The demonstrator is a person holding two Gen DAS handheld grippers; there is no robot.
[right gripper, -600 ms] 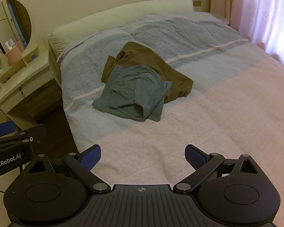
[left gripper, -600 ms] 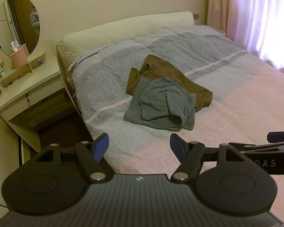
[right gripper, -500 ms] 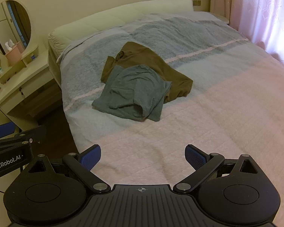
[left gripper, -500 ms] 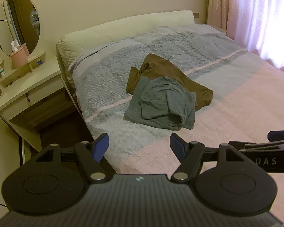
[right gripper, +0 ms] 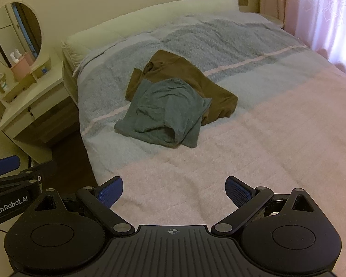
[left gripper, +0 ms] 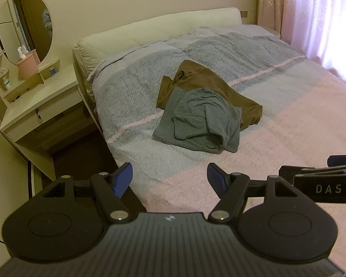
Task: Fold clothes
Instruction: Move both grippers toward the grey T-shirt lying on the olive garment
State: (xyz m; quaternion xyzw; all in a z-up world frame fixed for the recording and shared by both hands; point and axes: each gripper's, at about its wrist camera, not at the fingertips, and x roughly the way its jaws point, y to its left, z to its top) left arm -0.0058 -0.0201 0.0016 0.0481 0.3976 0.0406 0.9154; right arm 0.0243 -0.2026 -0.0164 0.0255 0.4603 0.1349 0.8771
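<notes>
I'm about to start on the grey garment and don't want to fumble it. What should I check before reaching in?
1. Left gripper open and empty: ok.
2. Right gripper open and empty: ok.
3. Grey garment on top of the brown garment, free to lift: ok.
4. Grey garment laid flat: not ok, it is crumpled.
5. Bare blanket in front of the pile for spreading: ok.
6. Which edge is the hem or collar: cannot tell.

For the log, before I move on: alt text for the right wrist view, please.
The right gripper, jaws open and empty, points across a bed at a crumpled grey garment lying partly on a brown garment. A dressing table with a round mirror stands at left.
</notes>
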